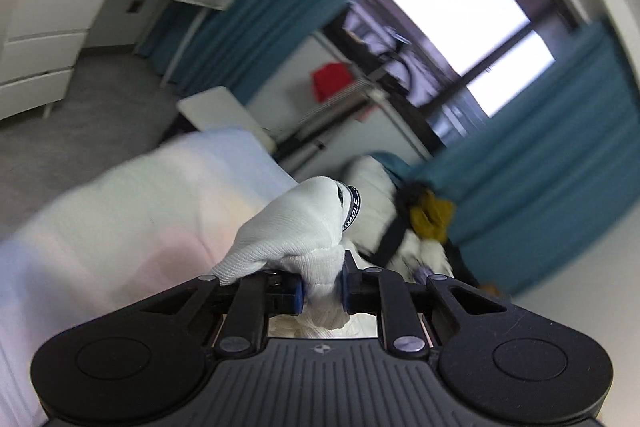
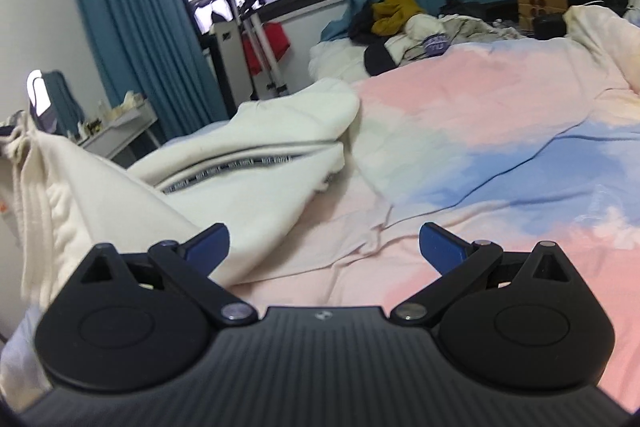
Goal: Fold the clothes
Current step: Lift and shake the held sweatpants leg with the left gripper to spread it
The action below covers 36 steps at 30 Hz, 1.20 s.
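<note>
Left wrist: my left gripper [image 1: 322,289] pinches a bunch of the white garment [image 1: 296,231], lifted off the bed [image 1: 120,211].
In the right wrist view my right gripper [image 2: 324,247] stands wide with nothing between its pads, over the pink and blue sheet [image 2: 500,131]; the garment [image 2: 256,163] lies crumpled on the bed's left side, one part raised at far left.

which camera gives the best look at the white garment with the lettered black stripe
The right wrist view: the white garment lies spread on the bed, stripe visible. The left wrist view shows only a bunched part clamped in the left tool.
</note>
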Tool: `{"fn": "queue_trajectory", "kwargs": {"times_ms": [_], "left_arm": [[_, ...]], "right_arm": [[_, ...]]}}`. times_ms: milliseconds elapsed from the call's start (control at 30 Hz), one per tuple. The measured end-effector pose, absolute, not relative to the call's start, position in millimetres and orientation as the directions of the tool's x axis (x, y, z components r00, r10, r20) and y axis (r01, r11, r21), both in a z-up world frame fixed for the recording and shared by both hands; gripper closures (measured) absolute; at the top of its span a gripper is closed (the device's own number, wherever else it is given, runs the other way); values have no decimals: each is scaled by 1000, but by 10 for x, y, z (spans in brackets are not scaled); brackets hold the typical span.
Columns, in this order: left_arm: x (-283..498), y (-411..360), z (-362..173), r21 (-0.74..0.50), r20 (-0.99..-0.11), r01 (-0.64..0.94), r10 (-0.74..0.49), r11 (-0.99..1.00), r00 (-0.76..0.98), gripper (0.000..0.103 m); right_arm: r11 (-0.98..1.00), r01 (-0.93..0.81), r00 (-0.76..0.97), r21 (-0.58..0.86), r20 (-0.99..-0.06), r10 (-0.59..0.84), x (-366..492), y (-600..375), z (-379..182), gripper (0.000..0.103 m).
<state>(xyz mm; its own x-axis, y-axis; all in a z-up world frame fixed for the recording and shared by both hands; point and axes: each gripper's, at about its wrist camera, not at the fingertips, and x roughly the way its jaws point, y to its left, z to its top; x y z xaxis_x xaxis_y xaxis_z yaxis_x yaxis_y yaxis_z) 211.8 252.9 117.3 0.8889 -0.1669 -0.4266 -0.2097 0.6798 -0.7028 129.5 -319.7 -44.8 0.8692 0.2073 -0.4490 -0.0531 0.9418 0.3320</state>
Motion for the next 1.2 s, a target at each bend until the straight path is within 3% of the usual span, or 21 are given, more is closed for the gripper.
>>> {"fn": "queue_trajectory", "kwargs": {"times_ms": [200,333,400,467,533,667,833,1000,1200], "left_arm": [[2819,3280,505,-681,-514,-315,-125,661,849,83],[3070,3510,-60,-704,-531,-337,-148,625,834,74],[3090,3551,-198,-735,-509,-331,-160,591,846,62],[3032,3528,-256,-752,-499,-324,-175,573,848,39],[2896,3524,-237,-754,-509,-327,-192,570,839,27],[2424,3403,-108,-739,-512,-310,-199,598,836,18],[1696,3024,-141,-781,-512,-317,-260,538,819,15],[1246,2435,-519,-849,-494,-340,-379,405,782,15],[1031,1829,-1038,-873,-477,-473,-424,123,770,16]], "right_arm": [[942,-44,845,332,-491,213,1557,-3088,-625,0],[942,-32,828,333,-520,212,1721,-3046,-768,0],[940,-33,826,339,-520,216,1749,-3037,-795,0],[937,-33,826,348,-518,222,1756,-3033,-806,0],[934,-35,827,356,-514,227,1754,-3032,-801,0],[930,-50,835,363,-496,239,1685,-3020,-723,0],[931,-75,847,359,-469,249,1512,-3032,-577,0],[932,-88,858,351,-449,250,1319,-3050,-471,0],[922,-78,867,379,-431,250,1162,-3159,-443,0]]}}
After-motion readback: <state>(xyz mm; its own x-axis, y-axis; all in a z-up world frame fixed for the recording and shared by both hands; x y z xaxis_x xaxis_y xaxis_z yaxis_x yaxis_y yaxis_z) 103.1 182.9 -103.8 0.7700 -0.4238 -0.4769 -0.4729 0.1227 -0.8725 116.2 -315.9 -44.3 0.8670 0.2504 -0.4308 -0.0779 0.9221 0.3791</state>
